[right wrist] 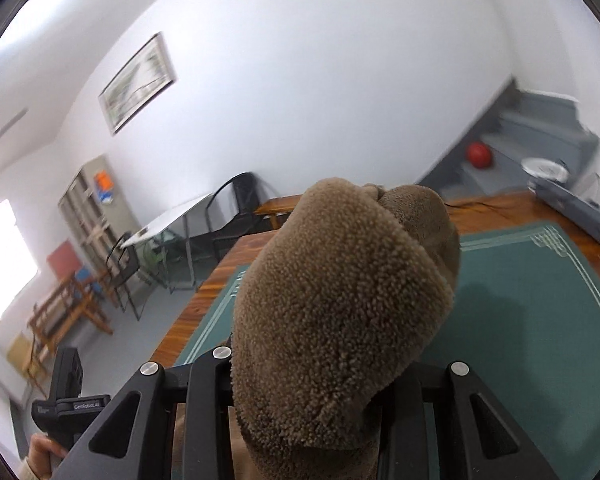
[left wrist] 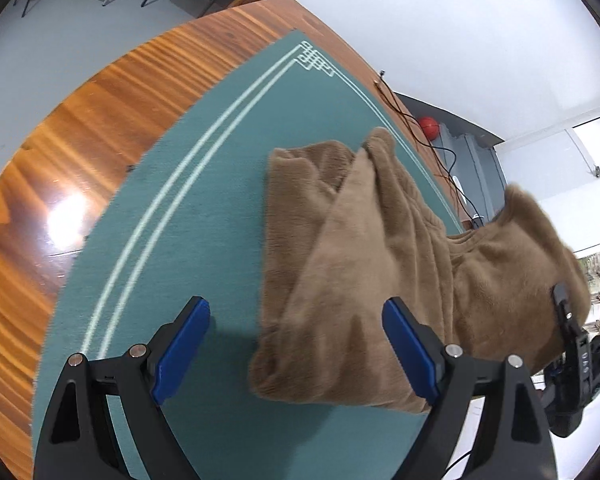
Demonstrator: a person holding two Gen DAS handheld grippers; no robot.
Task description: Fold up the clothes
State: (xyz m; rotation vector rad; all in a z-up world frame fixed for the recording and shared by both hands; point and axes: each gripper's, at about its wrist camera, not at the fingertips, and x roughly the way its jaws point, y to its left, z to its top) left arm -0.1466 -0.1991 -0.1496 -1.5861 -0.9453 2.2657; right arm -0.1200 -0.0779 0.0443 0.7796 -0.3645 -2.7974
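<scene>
Item: brown fleece garment (left wrist: 364, 264), partly folded, lying on the green mat (left wrist: 204, 184) over the wooden table (left wrist: 80, 120); long axis runs from the near edge away to the far right. Left gripper (left wrist: 296, 344): fingers spread wide, holding nothing, hovering over the garment's near left edge, right pad above the fabric. Right gripper (right wrist: 312, 408): fingers pinching a bunched end of the garment, raised off the mat. Left hand lies nearer the loose near edge.
</scene>
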